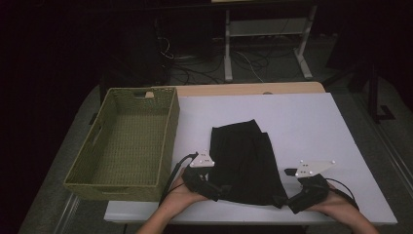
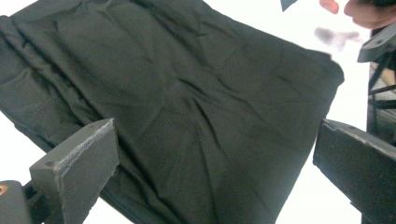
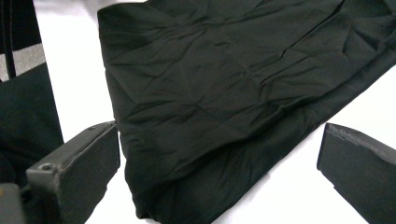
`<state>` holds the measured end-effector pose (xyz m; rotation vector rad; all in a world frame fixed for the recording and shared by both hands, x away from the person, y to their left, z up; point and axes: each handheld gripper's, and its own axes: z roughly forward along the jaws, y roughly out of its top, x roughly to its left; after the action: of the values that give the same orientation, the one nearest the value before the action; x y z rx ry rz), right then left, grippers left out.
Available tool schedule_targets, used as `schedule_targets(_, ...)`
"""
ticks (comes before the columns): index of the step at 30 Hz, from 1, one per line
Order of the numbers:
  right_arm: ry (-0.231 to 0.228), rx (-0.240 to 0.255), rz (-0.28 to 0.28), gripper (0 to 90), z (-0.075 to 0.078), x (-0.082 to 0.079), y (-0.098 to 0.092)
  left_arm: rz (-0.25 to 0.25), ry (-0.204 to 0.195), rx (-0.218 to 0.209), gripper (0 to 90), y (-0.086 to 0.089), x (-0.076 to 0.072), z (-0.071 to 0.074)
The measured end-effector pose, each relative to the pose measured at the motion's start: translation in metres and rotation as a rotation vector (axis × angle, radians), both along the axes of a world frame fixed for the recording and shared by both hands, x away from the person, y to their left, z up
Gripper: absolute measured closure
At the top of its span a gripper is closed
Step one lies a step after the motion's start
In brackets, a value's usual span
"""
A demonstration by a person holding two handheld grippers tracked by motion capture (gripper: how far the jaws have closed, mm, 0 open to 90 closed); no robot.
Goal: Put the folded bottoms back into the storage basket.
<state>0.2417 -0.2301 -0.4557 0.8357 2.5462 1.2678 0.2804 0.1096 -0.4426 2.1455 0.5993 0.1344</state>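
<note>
A folded black cloth (image 1: 246, 163) lies on the white table (image 1: 302, 122), its near edge close to the front. My left gripper (image 1: 214, 189) sits at the cloth's near left corner and stands open, with the black cloth (image 2: 187, 102) spread between and beyond its jaws. At the near right corner my right gripper (image 1: 286, 201) is open too, its jaws wide on either side of the black cloth (image 3: 224, 93). Neither gripper holds the fabric. A hand grips each tool from the bottom edge.
An empty woven green basket (image 1: 127, 141) stands at the table's left, overhanging the left edge. Bare white tabletop stretches behind and right of the cloth. Beyond the table are desk legs (image 1: 265, 44) and cables on a dark floor.
</note>
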Motion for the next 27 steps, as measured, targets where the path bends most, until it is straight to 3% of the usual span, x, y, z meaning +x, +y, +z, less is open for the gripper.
schedule_targets(9,0.005,-0.005,0.007,0.0,-0.001,0.0,0.0,0.05,-0.004,0.047,0.0,-0.005,0.007,-0.008)
schedule_targets(27,0.012,-0.009,0.012,0.0,-0.002,0.001,0.002,0.099,0.001,0.035,0.0,-0.008,0.033,-0.008)
